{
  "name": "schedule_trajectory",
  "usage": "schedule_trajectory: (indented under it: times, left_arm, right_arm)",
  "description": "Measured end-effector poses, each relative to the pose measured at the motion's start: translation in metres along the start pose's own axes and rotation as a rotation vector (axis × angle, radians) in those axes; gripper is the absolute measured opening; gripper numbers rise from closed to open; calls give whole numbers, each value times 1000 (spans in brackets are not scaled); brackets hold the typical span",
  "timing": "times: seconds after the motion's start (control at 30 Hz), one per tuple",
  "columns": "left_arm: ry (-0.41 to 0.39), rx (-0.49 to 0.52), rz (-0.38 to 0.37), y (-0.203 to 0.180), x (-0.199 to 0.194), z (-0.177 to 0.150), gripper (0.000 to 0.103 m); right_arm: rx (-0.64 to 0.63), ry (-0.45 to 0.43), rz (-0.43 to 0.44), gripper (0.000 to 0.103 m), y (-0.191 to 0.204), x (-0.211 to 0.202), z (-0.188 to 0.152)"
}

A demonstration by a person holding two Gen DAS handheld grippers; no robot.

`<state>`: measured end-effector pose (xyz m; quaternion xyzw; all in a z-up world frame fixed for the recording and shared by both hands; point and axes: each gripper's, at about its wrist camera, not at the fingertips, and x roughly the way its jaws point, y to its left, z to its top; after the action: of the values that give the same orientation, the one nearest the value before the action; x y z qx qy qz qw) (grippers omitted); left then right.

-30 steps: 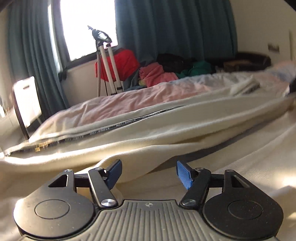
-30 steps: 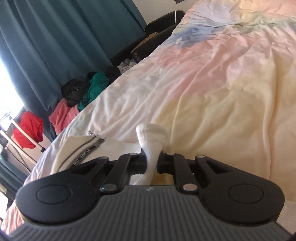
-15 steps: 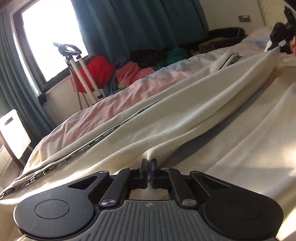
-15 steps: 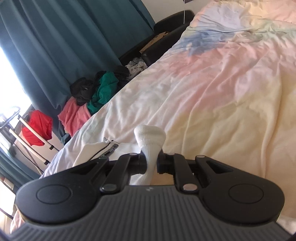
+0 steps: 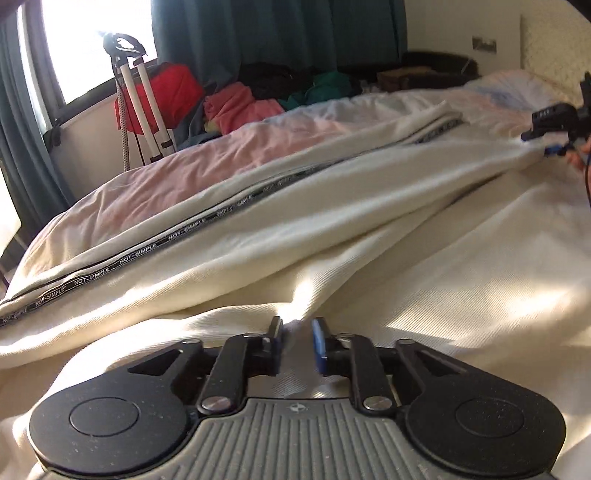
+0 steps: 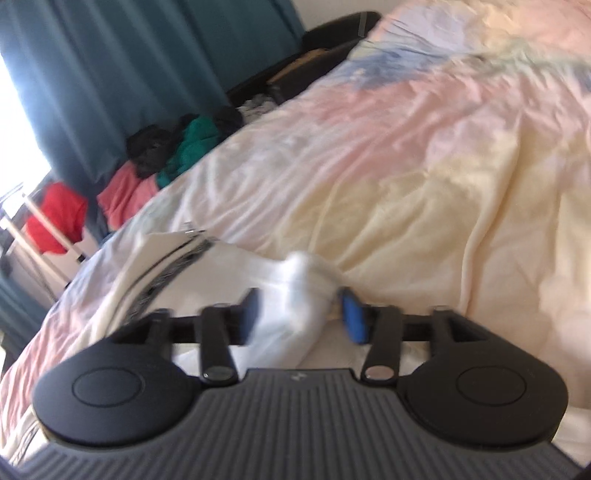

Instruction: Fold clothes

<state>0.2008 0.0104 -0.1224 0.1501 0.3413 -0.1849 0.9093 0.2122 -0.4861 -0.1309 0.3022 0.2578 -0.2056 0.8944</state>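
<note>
Cream trousers [image 5: 332, 206], trimmed with a black band lettered NOT-SIMPLE [image 5: 155, 251], lie stretched along a bed [image 5: 177, 177] dressed in a pastel pink, yellow and blue cover [image 6: 461, 147]. In the left wrist view, the left gripper [image 5: 298, 345] sits low at 6 o'clock; its jaws have just been opening and now stand a little apart, with a ridge of the cream cloth rising between the blue pads, which do not appear to press it. At 3 o'clock, the right gripper [image 5: 554, 140] meets the garment's far end. From its own blurred camera, the right gripper [image 6: 301, 314] has just spread its jaws wide, a white cuff [image 6: 303, 295] standing loose between them. Beyond the bed, teal curtains [image 5: 280, 33] frame a bright window [image 5: 99, 44] at 11 o'clock, beside a tripod [image 5: 136, 96], a red bundle [image 5: 170, 92] and a heap of pink, green and black clothes [image 5: 277, 96].
</note>
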Motion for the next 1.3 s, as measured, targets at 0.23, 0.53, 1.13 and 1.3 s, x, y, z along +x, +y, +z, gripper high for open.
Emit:
schedule_trajectory:
  times: [0.23, 0.53, 1.13, 1.3]
  left_arm:
    - [-59, -180, 34, 1, -56, -3, 71]
    - [-209, -278, 127, -8, -162, -12, 99]
    - [-179, -376, 276, -21, -205, -48, 103]
    - [-114, -488, 329, 1, -195, -57, 103]
  right_arm:
    - [-175, -26, 107, 80, 37, -82, -22]
    - [-509, -21, 246, 80, 89, -198, -87]
    - [-557, -45, 294, 80, 84, -235, -115]
    - [-546, -18, 294, 80, 82, -228, -116]
